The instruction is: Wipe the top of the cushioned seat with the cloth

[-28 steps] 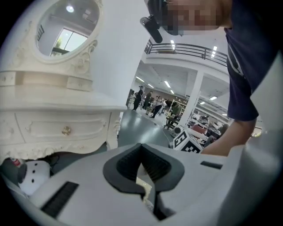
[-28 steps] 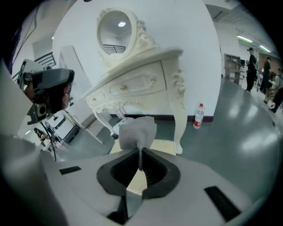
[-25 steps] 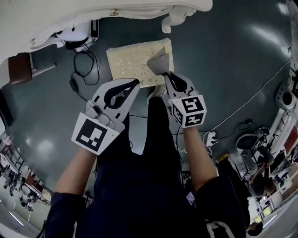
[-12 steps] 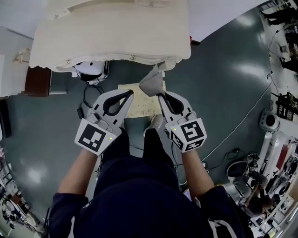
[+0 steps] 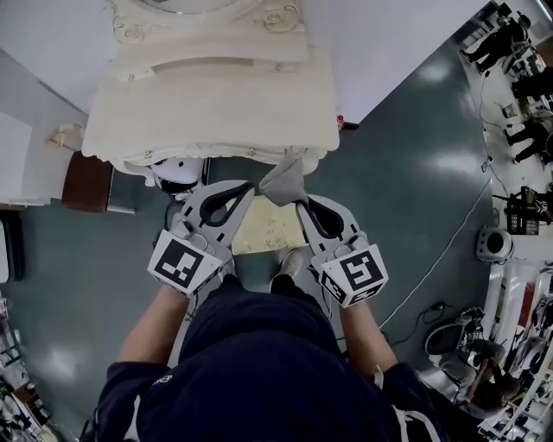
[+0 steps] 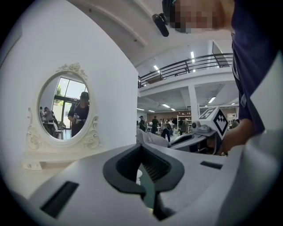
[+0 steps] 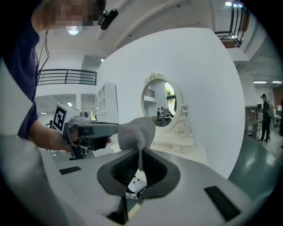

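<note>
The cloth [image 5: 282,183] has been lifted off the cushioned seat [image 5: 268,233] toward 12 o'clock, pinched in the right gripper [image 5: 297,201]. The left gripper [image 5: 251,186] is closed and empty. Wiping is judged suspended.

Head view looks down; both gripper views face the mirror [image 6: 62,108].

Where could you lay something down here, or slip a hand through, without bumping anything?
The dressing table top is bare from the mirror base to its front edge. The floor to its right is open, crossed by one cable. Crowded: left gripper and right gripper flank the cushioned seat; a white device sits under the table's left.
</note>
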`<state>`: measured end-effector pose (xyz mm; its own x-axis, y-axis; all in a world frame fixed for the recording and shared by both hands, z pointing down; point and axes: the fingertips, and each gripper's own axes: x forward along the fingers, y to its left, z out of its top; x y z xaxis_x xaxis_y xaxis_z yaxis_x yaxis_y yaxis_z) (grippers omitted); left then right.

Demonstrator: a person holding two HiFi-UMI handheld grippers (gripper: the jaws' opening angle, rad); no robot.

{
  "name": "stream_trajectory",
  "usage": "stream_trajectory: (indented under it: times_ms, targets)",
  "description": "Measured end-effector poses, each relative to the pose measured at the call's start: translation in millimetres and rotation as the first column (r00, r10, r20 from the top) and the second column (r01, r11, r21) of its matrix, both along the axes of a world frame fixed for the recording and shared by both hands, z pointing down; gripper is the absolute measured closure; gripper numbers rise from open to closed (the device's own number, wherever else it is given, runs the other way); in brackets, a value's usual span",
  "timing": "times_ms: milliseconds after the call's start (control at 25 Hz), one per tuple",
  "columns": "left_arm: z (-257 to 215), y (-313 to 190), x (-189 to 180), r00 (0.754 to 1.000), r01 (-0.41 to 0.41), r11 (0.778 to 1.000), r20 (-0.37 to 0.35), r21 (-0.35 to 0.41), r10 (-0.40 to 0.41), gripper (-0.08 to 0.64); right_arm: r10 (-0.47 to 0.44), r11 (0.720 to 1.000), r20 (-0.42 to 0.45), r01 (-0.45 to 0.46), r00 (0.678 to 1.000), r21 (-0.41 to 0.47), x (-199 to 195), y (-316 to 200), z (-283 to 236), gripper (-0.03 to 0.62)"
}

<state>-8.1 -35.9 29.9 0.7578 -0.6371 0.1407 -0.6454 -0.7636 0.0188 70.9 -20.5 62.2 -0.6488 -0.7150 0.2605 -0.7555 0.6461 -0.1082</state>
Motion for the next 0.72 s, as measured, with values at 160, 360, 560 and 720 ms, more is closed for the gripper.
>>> stream_trajectory:
  times_ms: [160,360,560,720]
  targets:
    - [-18.7,0.1,-8.4,1.000,-0.006,1.000,-0.002,0.029,0.006,0.552,0.002,0.998,0.007,-0.002,1.000,0.056,-0.7,0.3,-27.0,0.555]
    - [-45.6,-0.9,4.4,1.000,0.001,0.998,-0.003,0.061,-0.001,0.552,0.009,0.994,0.021,-0.011,1.000,0.108,18.6,-1.4,-63.0,0.555]
    - [-56.5,0.8,9.0,1.000,0.010,0.997,-0.004,0.078,-0.009,0.552,0.012,0.990,0.037,-0.018,0.999,0.142,27.4,-0.5,-83.4,0.555]
    - [-53.0,-2.9,10.9,1.000,0.016,0.997,-0.007,0.080,-0.016,0.552,0.001,0.989,0.031,-0.005,1.000,0.146,28.5,-2.0,-81.1,0.555]
